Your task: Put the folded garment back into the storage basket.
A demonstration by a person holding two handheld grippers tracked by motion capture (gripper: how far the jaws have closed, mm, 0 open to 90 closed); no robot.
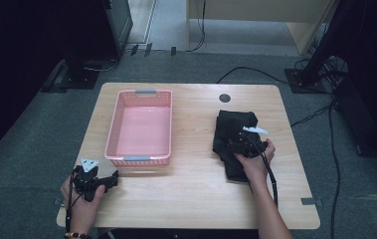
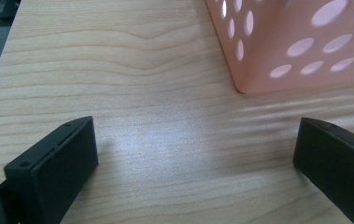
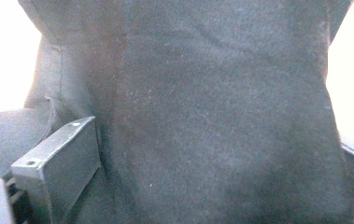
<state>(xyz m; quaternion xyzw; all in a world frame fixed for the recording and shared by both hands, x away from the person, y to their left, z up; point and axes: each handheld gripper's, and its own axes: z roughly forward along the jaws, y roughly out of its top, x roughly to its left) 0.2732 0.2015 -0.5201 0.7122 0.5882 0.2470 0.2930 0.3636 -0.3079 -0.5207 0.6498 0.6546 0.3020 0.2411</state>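
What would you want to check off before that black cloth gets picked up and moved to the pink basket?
1. Right hand-held gripper over the black cloth: ok.
2. Its jaws open around the fabric: ok; in the right gripper view the cloth lies between them.
3. Cloth actually pinched: not ok, jaws not closed yet.
4. Pink basket free to receive it: ok, it looks empty.
5. Left hand-held gripper out of the way: ok, open over the bare table beside the basket's corner.
6. Cloth will lift as one piece: cannot tell.
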